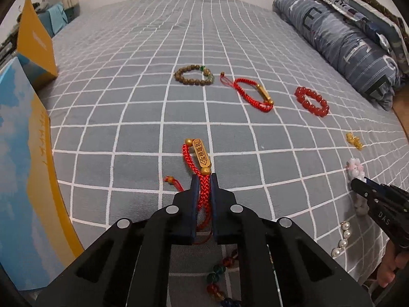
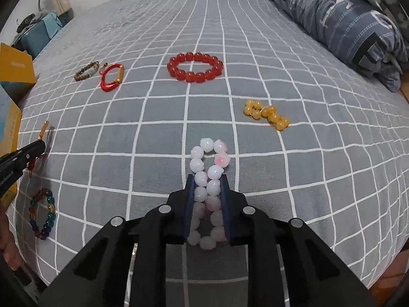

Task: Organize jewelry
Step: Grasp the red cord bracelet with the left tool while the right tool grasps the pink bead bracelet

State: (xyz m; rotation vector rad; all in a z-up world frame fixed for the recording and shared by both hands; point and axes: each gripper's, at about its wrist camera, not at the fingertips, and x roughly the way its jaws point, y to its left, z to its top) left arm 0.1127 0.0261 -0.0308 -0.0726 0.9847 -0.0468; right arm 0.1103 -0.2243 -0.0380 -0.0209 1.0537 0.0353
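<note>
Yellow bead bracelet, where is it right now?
In the right wrist view the yellow bead bracelet lies bunched on the checked bedspread, right of centre, between the red bead bracelet and the folded quilt.

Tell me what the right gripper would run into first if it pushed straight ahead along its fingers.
The right gripper, shut on the pink bead bracelet, points up the bed. Bare sheet lies ahead first; the red bead bracelet looks like the first thing in line, though depth is unclear.
</note>
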